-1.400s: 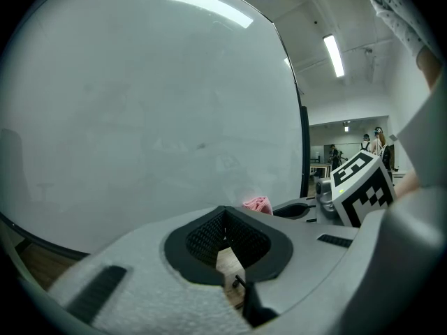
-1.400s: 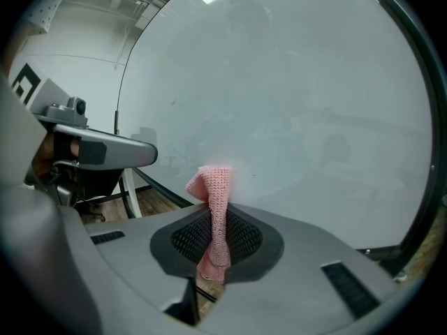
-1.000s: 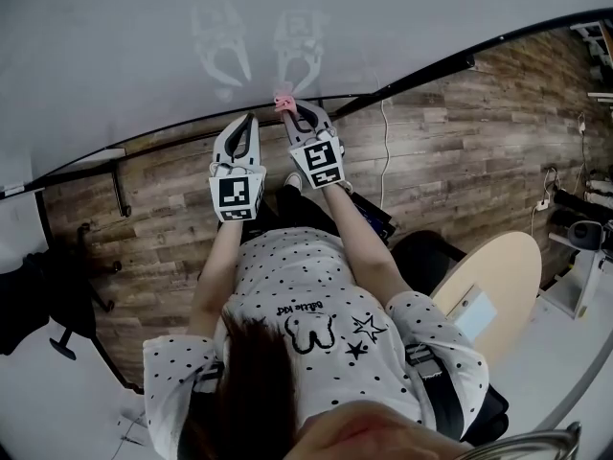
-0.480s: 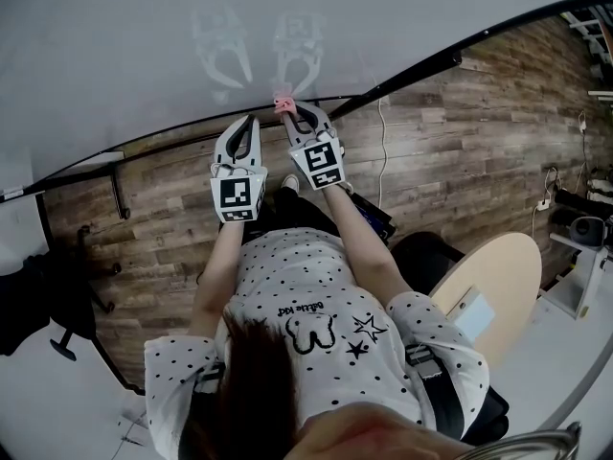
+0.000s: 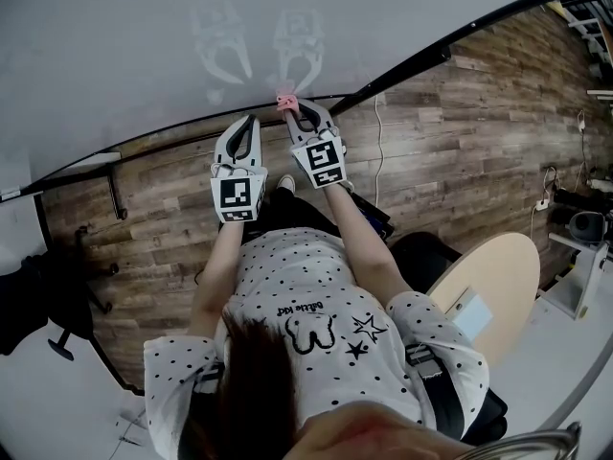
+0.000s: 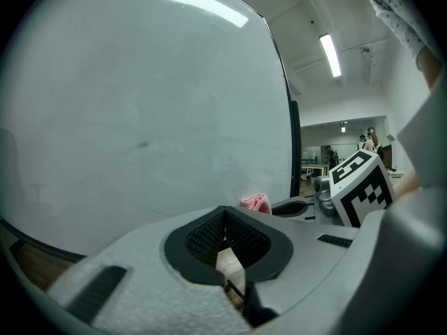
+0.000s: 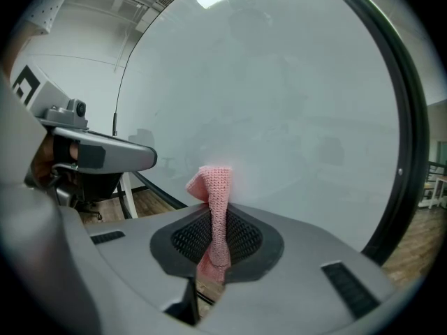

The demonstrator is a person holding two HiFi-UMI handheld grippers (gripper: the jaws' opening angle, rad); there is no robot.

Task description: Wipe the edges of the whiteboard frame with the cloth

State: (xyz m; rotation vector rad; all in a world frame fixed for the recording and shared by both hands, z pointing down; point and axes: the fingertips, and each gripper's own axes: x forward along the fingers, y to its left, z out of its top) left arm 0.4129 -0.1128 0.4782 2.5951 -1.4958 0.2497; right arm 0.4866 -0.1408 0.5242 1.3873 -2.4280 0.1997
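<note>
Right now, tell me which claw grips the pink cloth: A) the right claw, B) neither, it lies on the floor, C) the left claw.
A: the right gripper view shows the pink cloth pinched between the jaws of the right claw; the left claw holds nothing.

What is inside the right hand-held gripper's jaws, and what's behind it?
A pink cloth is clamped in the right hand-held gripper. Behind it is the whiteboard surface; the cloth's contact point is covered.
</note>
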